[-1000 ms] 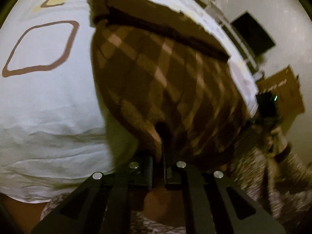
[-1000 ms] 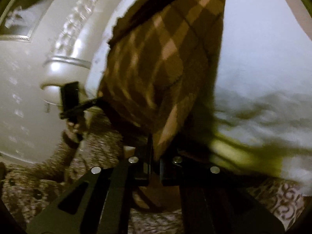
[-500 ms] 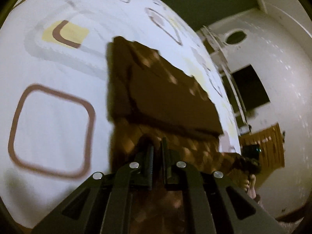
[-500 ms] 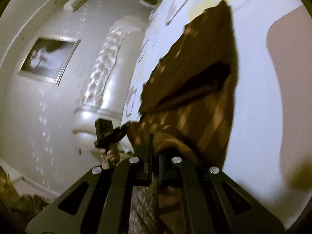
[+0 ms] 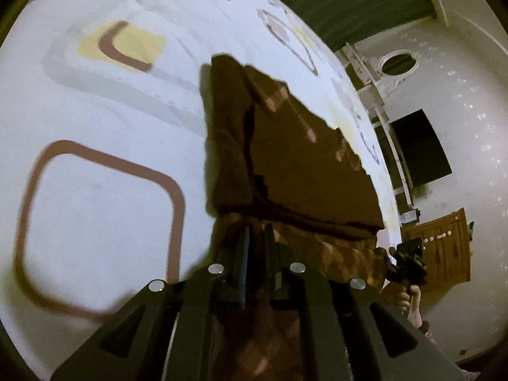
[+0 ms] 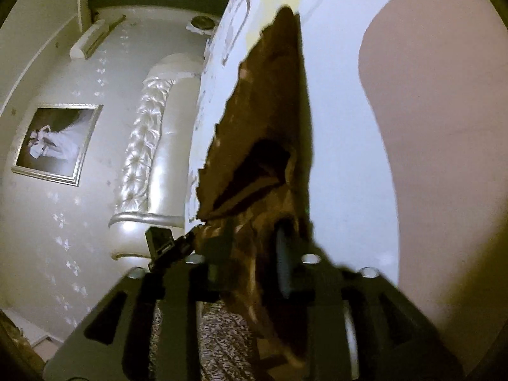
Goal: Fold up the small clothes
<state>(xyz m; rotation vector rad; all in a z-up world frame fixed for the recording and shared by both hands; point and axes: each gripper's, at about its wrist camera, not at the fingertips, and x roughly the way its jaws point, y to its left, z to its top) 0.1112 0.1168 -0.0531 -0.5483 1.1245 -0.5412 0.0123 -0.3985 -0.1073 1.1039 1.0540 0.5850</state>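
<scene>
A: Left wrist view: the left gripper (image 5: 255,247) has just begun loosening, its jaws almost closed on the brown garment (image 5: 295,158).

B: The right gripper (image 6: 254,241) jaws have just parted, cloth loose between them. The fold seems laid ahead on the bedsheet (image 5: 95,209).

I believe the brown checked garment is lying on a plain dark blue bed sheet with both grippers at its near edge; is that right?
Not quite: the sheet is white with brown and yellow rounded squares, not plain dark blue, as the left wrist view shows. The brown checked garment does lie on it, with the left hand-held gripper and right hand-held gripper at its near edge.
</scene>
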